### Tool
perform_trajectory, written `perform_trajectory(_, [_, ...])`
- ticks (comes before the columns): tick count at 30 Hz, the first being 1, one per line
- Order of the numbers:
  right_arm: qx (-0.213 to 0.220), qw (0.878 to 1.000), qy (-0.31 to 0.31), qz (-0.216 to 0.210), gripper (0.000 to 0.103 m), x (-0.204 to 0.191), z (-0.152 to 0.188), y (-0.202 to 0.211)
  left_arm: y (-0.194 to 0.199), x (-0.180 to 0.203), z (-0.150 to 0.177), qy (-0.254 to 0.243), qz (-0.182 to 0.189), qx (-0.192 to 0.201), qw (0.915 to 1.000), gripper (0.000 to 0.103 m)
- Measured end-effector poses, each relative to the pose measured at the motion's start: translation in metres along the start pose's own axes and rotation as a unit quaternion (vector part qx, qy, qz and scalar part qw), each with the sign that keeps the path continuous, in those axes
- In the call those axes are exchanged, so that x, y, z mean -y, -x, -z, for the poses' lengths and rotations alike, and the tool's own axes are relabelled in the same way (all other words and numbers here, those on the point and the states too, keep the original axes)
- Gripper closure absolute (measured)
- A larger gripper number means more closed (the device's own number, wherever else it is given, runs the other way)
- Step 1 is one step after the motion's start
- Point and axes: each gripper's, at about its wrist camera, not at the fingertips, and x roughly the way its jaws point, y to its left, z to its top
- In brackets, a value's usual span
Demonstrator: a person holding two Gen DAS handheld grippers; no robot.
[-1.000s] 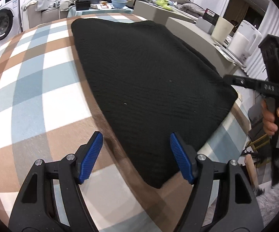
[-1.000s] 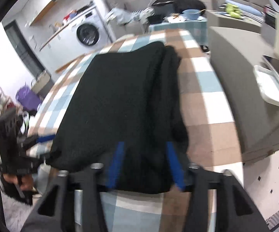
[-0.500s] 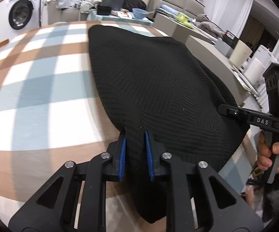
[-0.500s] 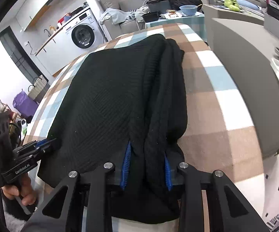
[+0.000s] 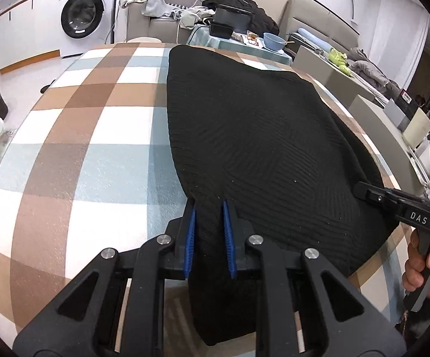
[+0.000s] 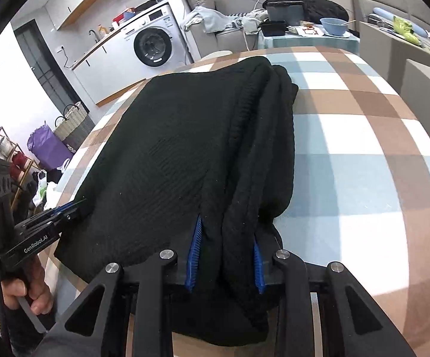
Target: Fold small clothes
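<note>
A black ribbed knit garment lies folded lengthwise on a checked tablecloth. My left gripper is shut on its near left corner, blue pads pinching the cloth. My right gripper is shut on the near right corner, where the thick folded edge bunches between the pads. The right gripper also shows in the left wrist view at the garment's right edge. The left gripper shows in the right wrist view at its left edge.
The tablecloth lies bare to the right of the garment. Beyond the table stand a washing machine, a sofa with clothes, a side table with a blue bowl, and a grey counter on the right.
One second ago my left gripper was open before the corner. Both grippers have closed on the near corners. The views have tilted up since.
</note>
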Motion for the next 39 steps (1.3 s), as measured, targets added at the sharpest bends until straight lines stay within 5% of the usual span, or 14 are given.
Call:
perform_trajectory(10, [0.004, 1.0, 0.01, -0.003, 0.072, 0.002, -0.001, 0.0, 0.003, 0.004, 0.003, -0.006, -0.011, 0.015, 0.9998, 0.088])
perform_trajectory(15, [0.031, 0.999, 0.033, 0.004, 0.061, -0.002, 0.001, 0.02, 0.027, 0.008, 0.005, -0.015, -0.023, 0.047, 0.9985, 0.087])
perform_trajectory(18, [0.062, 0.997, 0.043, 0.003, 0.038, -0.004, 0.003, 0.042, 0.046, 0.011, 0.009, -0.023, -0.036, 0.067, 0.9968, 0.058])
perform_trajectory(20, [0.088, 0.995, 0.049, -0.009, 0.027, -0.005, 0.006, 0.06, 0.063, 0.014, 0.013, -0.029, -0.039, 0.095, 0.9943, 0.025])
perform_trajectory(25, [0.141, 0.986, 0.082, -0.026, 0.004, -0.014, 0.018, 0.093, 0.096, 0.026, 0.023, -0.059, -0.04, 0.15, 0.9861, 0.003])
perform_trajectory(32, [0.175, 0.979, 0.088, -0.062, 0.0, -0.018, 0.036, 0.102, 0.115, 0.039, 0.034, -0.078, -0.04, 0.183, 0.9793, 0.001])
perform_trajectory(39, [0.2, 0.972, 0.12, -0.039, 0.0, -0.024, 0.046, 0.092, 0.11, 0.04, 0.042, -0.079, -0.041, 0.2, 0.9757, 0.001])
